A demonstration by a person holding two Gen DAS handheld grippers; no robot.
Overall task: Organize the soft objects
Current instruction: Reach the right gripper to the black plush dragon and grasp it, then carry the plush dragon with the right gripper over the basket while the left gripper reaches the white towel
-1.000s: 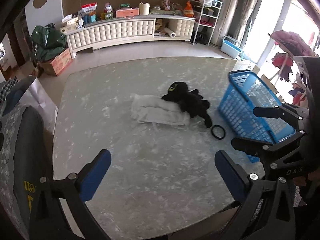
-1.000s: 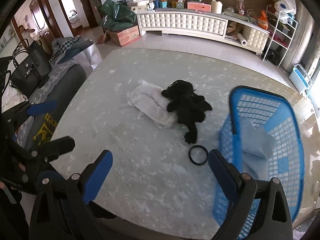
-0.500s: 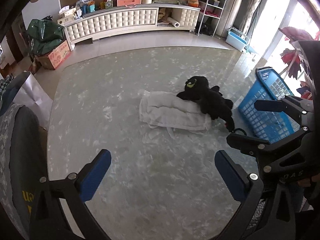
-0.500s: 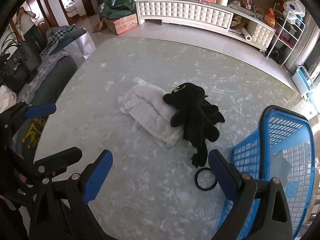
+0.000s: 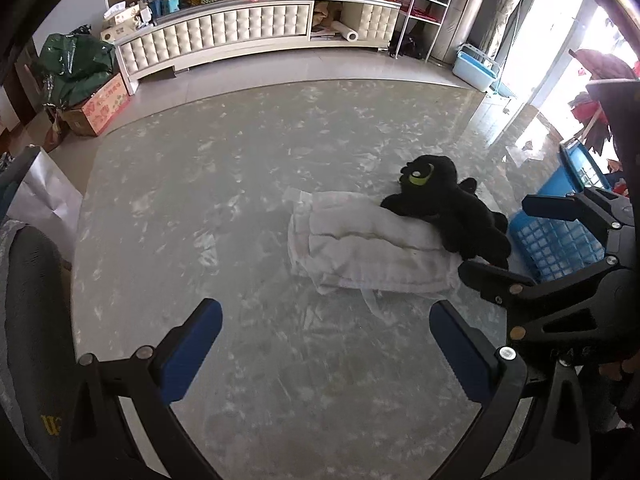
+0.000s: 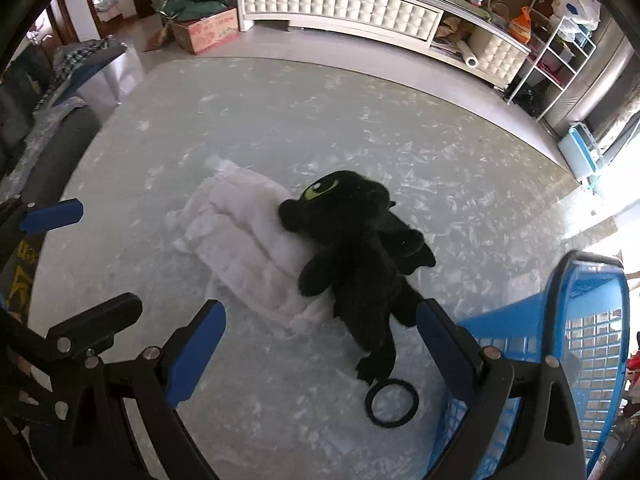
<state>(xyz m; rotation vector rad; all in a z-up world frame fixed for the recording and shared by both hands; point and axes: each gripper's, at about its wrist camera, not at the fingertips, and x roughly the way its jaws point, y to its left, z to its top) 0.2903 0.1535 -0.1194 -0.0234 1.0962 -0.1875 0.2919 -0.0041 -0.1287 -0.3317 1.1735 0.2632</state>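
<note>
Hovering wide-spread and empty: left gripper [image 5: 326,344] faces white folded cloth [image 5: 360,256], right gripper [image 6: 322,346] lines up on black plush [image 6: 356,256] draped across it, blue basket [image 6: 592,344] alongside for drop-off.

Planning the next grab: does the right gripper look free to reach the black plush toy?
Probably yes: the right gripper is open, and nothing lies between it and the black plush toy.

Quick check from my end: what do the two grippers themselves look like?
Both match: the left gripper and right gripper each have a black angular frame studded with silver bolts, and two flat fingers faced with blue pads. White lettering on the right gripper's body is only partly readable. No cables show.
</note>
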